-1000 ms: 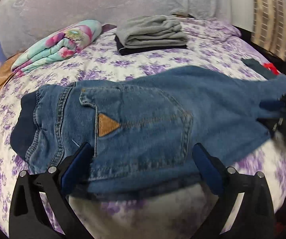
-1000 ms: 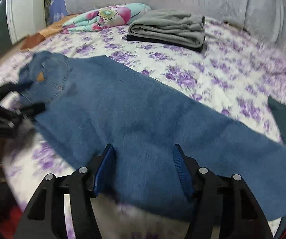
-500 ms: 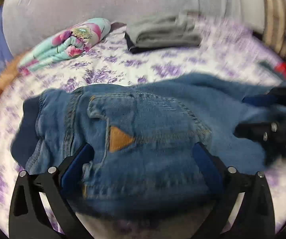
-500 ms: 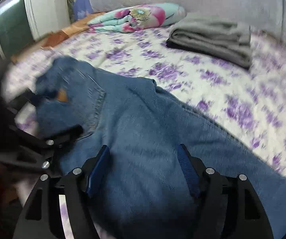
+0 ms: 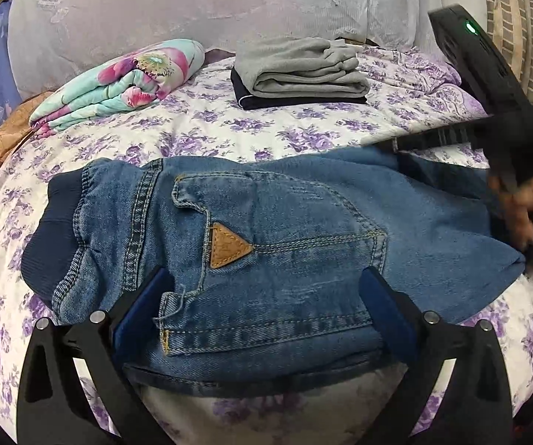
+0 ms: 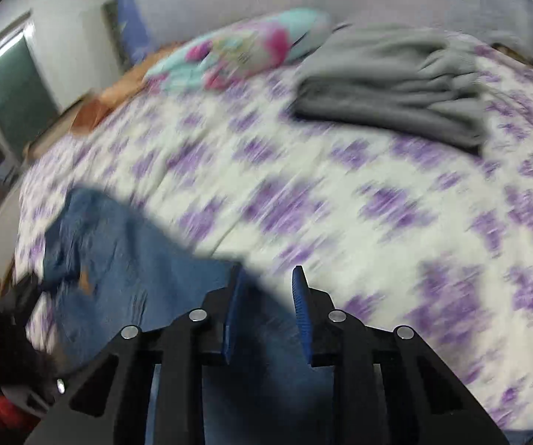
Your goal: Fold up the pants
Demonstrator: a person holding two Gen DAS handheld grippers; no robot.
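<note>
Blue denim pants lie on the bed, waistband to the left, back pocket with a tan triangle patch facing up. My left gripper is open, its blue pads on either side of the pocket at the near edge of the pants. My right gripper shows in its own blurred view with the jaws narrowed around a fold of the pants' leg. Seen from the left wrist view, the right gripper's body and the hand holding it hover over the right part of the pants.
A folded grey garment on a dark one and a folded floral blanket lie at the back of the purple-flowered bedspread. A grey padded headboard stands behind. The bed's near edge is just under my left gripper.
The right gripper has swung left and up over the pants, carrying the leg fabric toward the waist, and its jaws have narrowed. The left gripper has stayed at the pocket.
</note>
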